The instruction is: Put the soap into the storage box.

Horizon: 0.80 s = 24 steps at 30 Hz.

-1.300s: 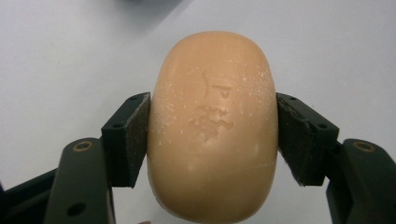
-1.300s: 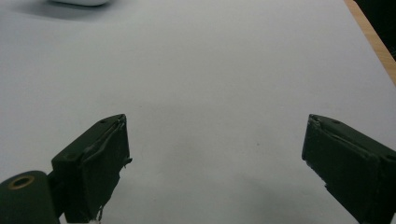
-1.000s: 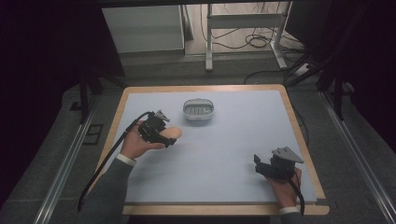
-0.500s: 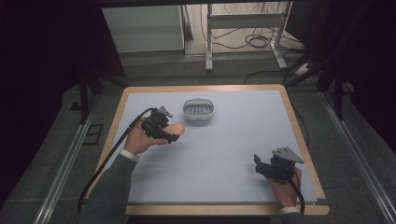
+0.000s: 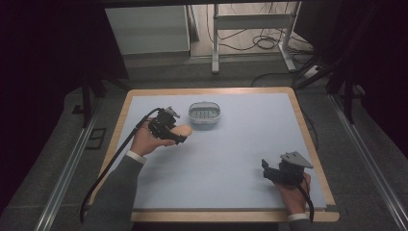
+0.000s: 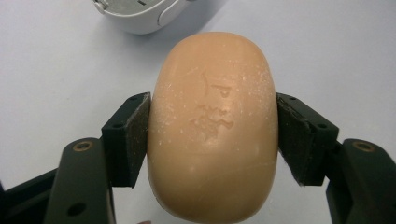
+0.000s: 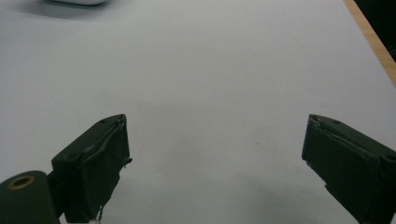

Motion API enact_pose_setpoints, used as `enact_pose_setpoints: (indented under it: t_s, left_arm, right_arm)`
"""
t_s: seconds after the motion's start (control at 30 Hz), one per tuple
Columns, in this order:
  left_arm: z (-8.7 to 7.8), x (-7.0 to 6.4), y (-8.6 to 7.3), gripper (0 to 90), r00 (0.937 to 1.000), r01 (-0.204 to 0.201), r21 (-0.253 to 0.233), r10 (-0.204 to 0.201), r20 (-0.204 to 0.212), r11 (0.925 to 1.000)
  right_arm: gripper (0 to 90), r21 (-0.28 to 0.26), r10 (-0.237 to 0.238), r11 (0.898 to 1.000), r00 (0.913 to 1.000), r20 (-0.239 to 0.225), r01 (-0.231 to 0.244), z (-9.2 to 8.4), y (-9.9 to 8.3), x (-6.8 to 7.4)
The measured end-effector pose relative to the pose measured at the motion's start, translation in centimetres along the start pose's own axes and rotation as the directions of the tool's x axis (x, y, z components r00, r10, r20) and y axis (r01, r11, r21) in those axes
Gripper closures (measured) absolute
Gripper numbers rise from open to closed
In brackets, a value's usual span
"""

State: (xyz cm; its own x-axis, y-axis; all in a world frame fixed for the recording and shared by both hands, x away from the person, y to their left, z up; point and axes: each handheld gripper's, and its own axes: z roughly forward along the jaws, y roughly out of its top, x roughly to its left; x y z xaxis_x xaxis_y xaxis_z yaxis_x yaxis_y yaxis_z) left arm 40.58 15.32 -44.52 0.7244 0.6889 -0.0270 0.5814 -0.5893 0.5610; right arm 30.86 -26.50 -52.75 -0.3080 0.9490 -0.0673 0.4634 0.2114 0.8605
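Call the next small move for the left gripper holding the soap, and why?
Probably carry it on toward the soap dish and lower it in. The left gripper is shut on the soap bar, pads on both sides, and the dish sits just beyond, looking empty. The right gripper rests open.

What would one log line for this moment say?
left gripper: shut on soap | soap: just short of soap dish | right gripper: open, nothing between jaws, over table | dish: no soap in it yet

Grey sleeves with white cuffs, black gripper (image 5: 178, 136) bodies, trailing black cables.
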Motion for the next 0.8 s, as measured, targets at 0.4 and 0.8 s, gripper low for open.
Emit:
enact_pose_setpoints:
  t_s: [0.4, 0.8]
  left_arm:
    - [0.4, 0.4, 1.1, 32.4, 0.9999, -0.009, 0.005, 0.009, -0.006, 0.9999]
    - [0.8, 0.6, 2.1, 32.4, 1.0, -0.007, 0.002, 0.007, -0.001, 1.0]
  right_arm:
    - [7.7, -0.002, 0.002, 1.0, 1.0, -0.001, -0.002, 0.0, 0.0, -0.1]
    - [7.7, 0.001, 0.006, 1.0, 1.0, -0.001, -0.006, 0.0, 0.0, -0.1]
